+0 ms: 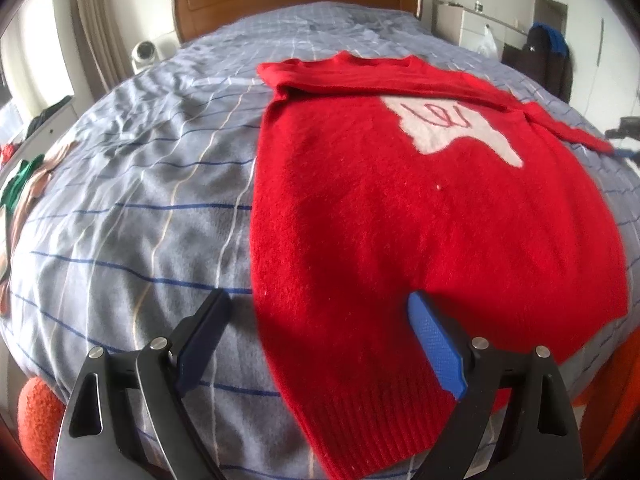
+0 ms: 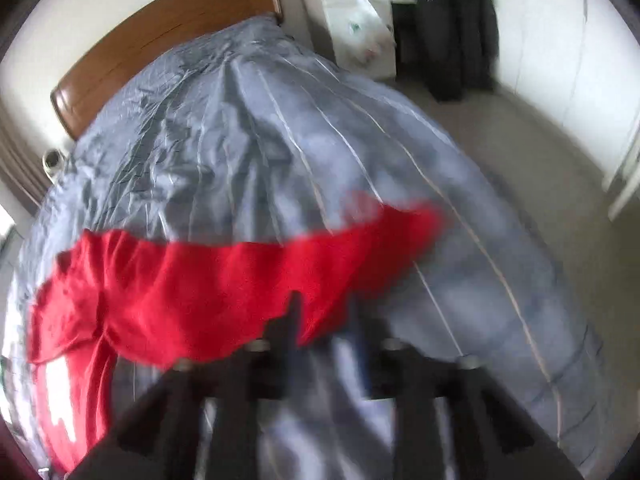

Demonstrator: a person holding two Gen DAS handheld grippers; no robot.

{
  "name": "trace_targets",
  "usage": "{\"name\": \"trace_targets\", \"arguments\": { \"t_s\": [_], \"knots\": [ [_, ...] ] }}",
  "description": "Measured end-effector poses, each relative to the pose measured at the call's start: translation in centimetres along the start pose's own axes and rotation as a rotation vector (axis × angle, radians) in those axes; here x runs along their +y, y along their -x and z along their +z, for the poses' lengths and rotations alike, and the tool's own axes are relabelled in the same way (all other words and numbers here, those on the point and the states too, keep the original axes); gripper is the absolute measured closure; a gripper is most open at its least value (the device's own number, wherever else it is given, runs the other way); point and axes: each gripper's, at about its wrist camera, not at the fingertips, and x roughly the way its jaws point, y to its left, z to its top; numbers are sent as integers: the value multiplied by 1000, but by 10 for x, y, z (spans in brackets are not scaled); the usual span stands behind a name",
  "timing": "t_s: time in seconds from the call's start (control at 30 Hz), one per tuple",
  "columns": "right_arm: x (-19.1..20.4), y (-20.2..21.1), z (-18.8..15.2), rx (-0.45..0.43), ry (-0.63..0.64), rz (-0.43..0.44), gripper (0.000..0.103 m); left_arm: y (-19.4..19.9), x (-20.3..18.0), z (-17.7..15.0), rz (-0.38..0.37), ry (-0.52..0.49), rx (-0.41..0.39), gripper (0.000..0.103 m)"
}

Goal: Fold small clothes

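On the left edge of the grey-blue striped bedsheet [image 1: 132, 216] we see a heap of green and tan clothes [image 1: 24, 188]. Our left gripper [image 1: 320, 320] hangs wide open over the bed, gripping nothing, its blue pads [image 1: 436, 344] straddling the near left edge of the red knitted sweater with a white front patch [image 1: 400, 208], which lies flat on the sheet. Our right gripper [image 2: 326, 320] sits at the red sleeve [image 2: 240, 280] (motion blur hides the tips), so we cannot tell whether it grips.
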Motion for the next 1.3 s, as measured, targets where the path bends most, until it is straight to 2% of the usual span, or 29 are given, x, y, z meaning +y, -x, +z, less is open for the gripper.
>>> {"name": "trace_targets", "arguments": {
  "t_s": [0.03,0.1,0.2,0.27,0.4,0.43,0.47,0.5,0.6,0.67,0.73,0.8,0.87,0.9,0.93,0.97,1.0,1.03,1.1,1.17,1.23,1.3],
  "knots": [
    [-14,4,-7,-5,-65,83,46,0,0,0,3,-1,-2,12],
    [-37,2,-18,17,-231,266,44,-1,-2,0,10,-4,-4,11],
    [-46,-14,-25,15,-416,340,44,-1,-3,-1,19,-12,-9,11],
    [-66,-13,-27,-30,-539,306,45,-1,-3,-1,25,-16,-12,10],
    [-76,-23,-13,-78,-596,302,46,-4,-4,-1,36,-20,-13,7],
    [-78,-29,-6,-77,-597,312,50,-5,-4,-1,40,-21,-12,7],
    [-78,-32,-1,-67,-574,303,61,-5,-4,-1,42,-21,-12,6],
    [-76,-31,3,-54,-533,253,101,-4,-4,-1,43,-22,-12,6],
    [-67,-9,7,-142,-432,62,99,-4,-3,-2,42,-24,-15,6],
    [-71,-5,3,-131,-385,-33,99,-5,-4,-2,44,-25,-15,5],
    [-75,-15,-6,-82,-350,-54,99,-5,-3,-3,46,-31,-15,5],
    [-73,-16,-8,-103,-333,-51,99,-1,-2,-1,52,-42,-2,5],
    [-73,-13,-10,-108,-317,-38,92,6,-4,7,71,-70,8,6],
    [-70,-10,-11,-106,-304,-31,83,13,-6,14,78,-88,-5,6],
    [-68,-7,-11,-108,-296,-27,67,22,-7,23,78,-105,-31,6],
    [-67,-2,-12,-117,-287,-31,56,33,-10,36,70,-128,-69,6],
    [-66,9,-16,-138,-267,-60,36,41,-12,48,61,-148,-95,6],
    [-60,29,-22,-186,-225,-130,27,48,-17,61,52,-172,-117,6],
    [-49,55,-31,-253,-148,-216,27,54,-32,92,44,-231,-143,6],
    [-17,79,-47,-274,11,-323,25,51,-44,110,23,-248,-135,6],
    [11,95,-62,-265,130,-338,25,43,-54,122,-19,-224,-105,6],
    [34,111,-78,-266,194,-312,23,34,-64,124,-70,-201,-75,6]
  ]
}}
